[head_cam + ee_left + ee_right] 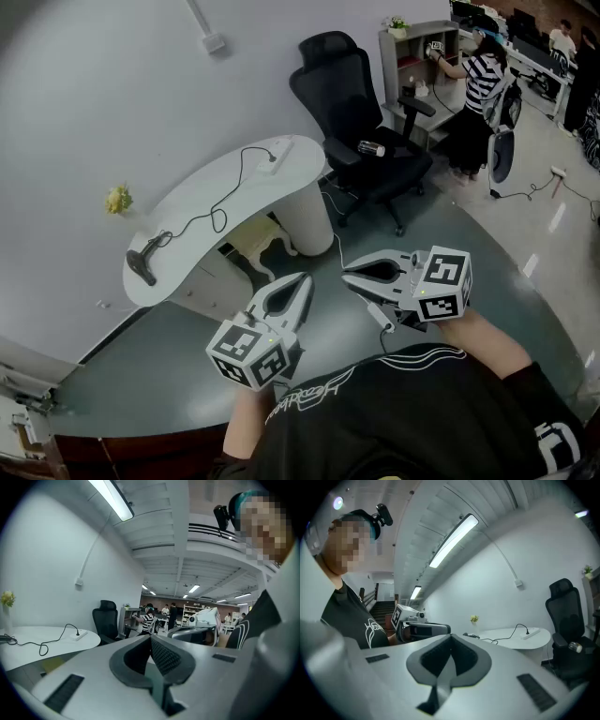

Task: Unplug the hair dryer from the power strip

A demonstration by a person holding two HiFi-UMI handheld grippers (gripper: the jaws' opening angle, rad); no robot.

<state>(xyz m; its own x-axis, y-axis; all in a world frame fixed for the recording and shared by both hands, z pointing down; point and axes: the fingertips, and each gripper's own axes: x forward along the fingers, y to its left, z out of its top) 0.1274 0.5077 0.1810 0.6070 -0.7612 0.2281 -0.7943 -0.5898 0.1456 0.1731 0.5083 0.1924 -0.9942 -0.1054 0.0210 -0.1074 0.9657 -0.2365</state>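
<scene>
A black hair dryer (142,263) lies at the left end of a curved white table (202,211). Its black cord (214,217) runs across the top to a white power strip (281,155) at the far end, with the plug in it. My left gripper (301,280) and right gripper (347,272) hover side by side before my chest, short of the table, both shut and empty. The left gripper view shows the strip (78,634) far off to the left of the jaws. The right gripper view has the strip (532,633) and the dryer (471,635) beyond the jaws.
A black office chair (361,131) stands behind the table's right end with a small bottle (372,148) on its seat. A grey shelf (417,56) and a person in a striped shirt (483,84) are further back. A yellow flower (118,199) sits by the wall.
</scene>
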